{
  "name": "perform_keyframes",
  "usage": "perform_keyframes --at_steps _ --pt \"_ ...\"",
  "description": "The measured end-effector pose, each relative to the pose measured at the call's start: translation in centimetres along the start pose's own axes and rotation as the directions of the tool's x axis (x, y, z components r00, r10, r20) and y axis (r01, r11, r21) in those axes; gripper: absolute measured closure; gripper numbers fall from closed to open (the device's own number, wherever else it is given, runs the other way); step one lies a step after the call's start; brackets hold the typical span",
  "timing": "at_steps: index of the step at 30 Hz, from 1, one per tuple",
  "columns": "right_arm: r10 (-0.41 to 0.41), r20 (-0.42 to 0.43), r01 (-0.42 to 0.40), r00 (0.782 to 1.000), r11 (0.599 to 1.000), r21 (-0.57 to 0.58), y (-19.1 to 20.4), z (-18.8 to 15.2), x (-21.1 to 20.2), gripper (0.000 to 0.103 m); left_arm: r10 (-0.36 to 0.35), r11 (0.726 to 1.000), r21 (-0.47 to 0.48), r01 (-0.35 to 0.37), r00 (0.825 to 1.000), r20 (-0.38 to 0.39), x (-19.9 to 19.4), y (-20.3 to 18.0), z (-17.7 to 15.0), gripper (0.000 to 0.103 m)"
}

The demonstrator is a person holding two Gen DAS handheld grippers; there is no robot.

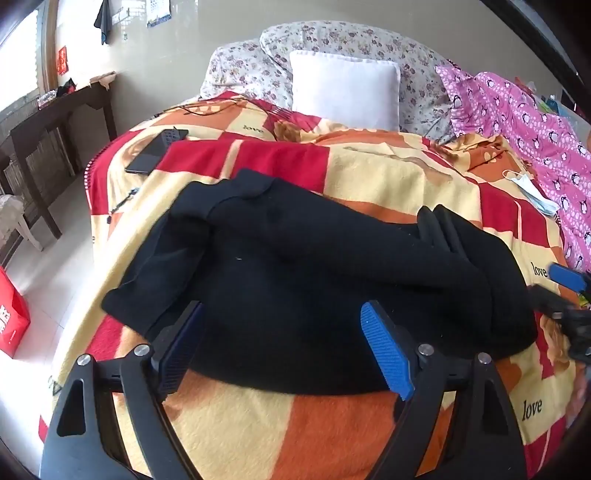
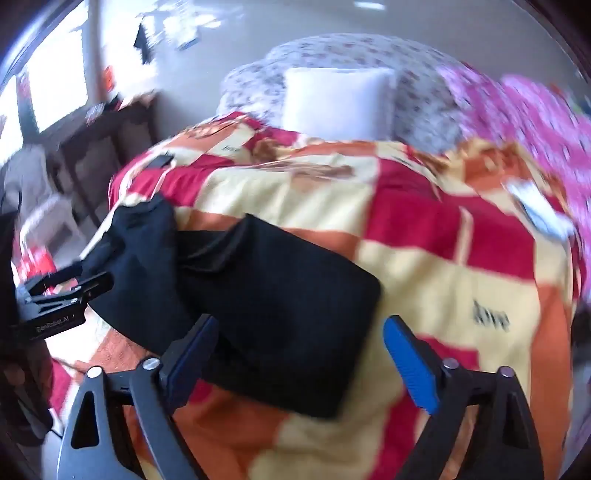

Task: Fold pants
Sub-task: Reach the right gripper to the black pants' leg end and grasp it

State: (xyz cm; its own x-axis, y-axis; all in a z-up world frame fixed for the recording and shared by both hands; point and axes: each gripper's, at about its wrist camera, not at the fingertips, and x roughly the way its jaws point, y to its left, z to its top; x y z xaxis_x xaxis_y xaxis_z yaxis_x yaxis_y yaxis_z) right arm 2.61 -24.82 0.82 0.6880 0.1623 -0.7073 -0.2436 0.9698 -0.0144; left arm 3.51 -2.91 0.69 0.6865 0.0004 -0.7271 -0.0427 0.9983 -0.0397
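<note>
You face a bed (image 1: 388, 177) under a red, orange and cream checked blanket (image 1: 369, 173). A white pillow (image 1: 343, 92) leans on floral bedding (image 1: 332, 37) at the head. Beige glossy wall (image 1: 221, 22) behind. Dark wooden table (image 1: 55, 122) stands at left by a bright window (image 1: 18, 55). Pale tiled floor (image 1: 55, 266), daylit.
</note>
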Motion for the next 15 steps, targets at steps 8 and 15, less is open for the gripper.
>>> perform_keyframes --at_steps 8,15 --pt "0.073 -0.035 -0.073 0.997 0.997 0.005 1.9 1.5 3.4 0.027 0.011 1.0 0.006 -0.011 1.0 0.002 0.7 0.1 0.5 0.018" --pt "0.063 -0.027 -0.063 0.998 0.998 -0.01 2.5 1.4 3.1 0.025 0.017 1.0 0.002 -0.017 1.0 -0.001 0.9 0.4 0.6 0.018"
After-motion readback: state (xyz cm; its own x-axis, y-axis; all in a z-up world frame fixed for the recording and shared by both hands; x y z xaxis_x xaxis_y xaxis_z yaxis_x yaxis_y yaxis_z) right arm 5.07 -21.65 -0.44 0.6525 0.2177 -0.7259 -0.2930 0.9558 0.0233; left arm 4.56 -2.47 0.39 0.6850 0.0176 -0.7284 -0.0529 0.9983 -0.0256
